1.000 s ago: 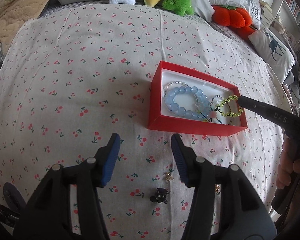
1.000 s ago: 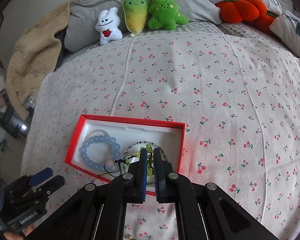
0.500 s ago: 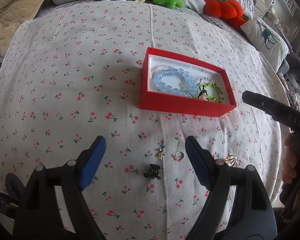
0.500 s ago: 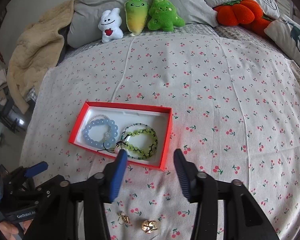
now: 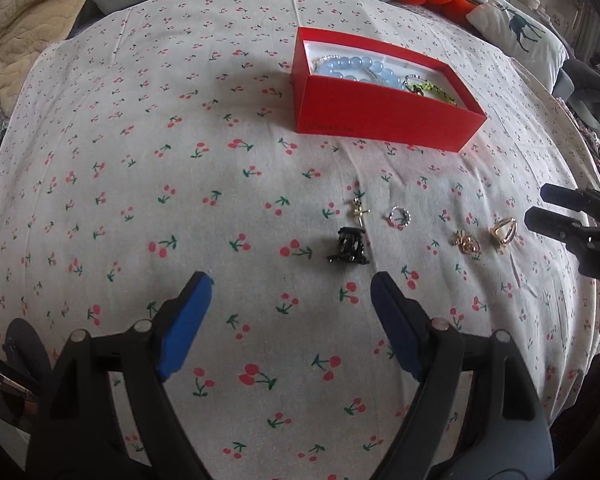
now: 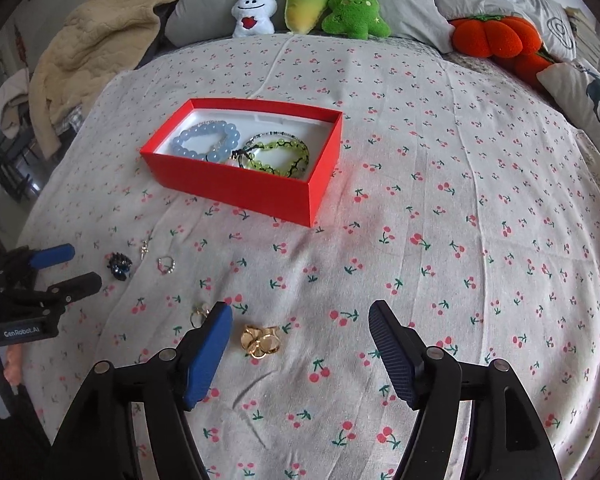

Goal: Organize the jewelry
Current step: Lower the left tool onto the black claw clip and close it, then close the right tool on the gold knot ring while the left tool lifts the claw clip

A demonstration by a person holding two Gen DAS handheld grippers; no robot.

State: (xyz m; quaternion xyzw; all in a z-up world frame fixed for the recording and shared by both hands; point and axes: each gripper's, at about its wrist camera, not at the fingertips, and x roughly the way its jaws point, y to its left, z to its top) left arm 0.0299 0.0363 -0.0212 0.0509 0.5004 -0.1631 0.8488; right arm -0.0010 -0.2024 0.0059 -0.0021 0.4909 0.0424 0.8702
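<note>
jewelry [image 6: 260, 340] beside "genrobot.ai" tongs [image 6: 66, 266]

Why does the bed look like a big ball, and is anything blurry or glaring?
Fisheye lenses bulge the cherry-print sheet in both wrist views and darken the corners. Light is soft; the red box stays sharp in the right wrist view, no strong glare, and the gold ring is crisp too.

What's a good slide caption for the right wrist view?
Open right gripper hovers over a gold ring, red box of bracelets beyond.

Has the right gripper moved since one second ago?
Yes. The right gripper was shut over the red box; it is now open, pulled back toward the person, near the gold ring.
</note>
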